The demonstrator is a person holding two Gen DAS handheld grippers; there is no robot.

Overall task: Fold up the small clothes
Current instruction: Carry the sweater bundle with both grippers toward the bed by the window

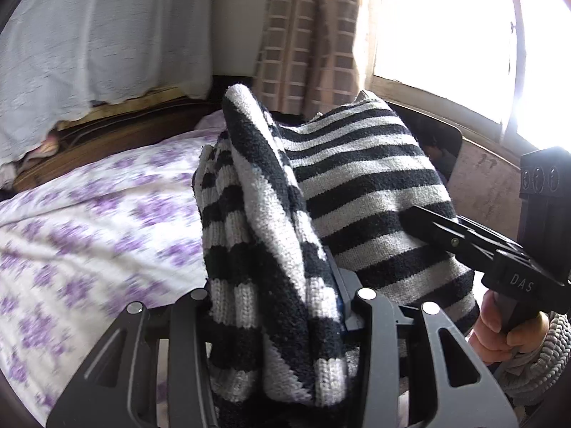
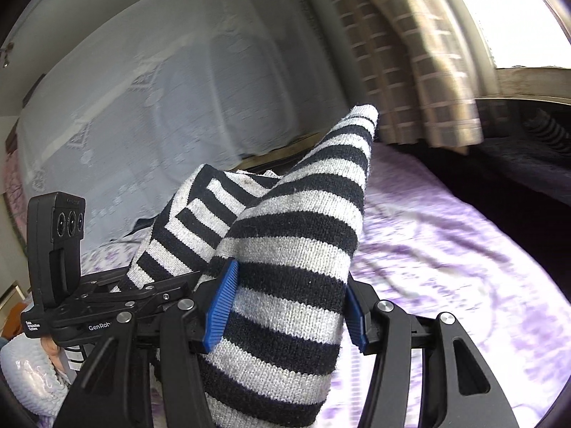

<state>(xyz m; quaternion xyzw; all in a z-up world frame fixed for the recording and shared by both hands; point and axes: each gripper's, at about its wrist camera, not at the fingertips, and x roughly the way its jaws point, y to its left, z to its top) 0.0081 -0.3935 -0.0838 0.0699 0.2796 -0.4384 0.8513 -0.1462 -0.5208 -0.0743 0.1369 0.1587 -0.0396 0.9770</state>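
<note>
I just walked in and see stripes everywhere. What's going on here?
A person is holding a black-and-white striped knit garment up above a bed with a purple-flowered sheet, one handheld gripper in each hand. The left gripper and the right gripper are each clamped on a bunch of it. It isn't folded yet.

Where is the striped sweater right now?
The striped sweater is held up above the floral bedsheet, clamped in both the right gripper and the left gripper.
</note>
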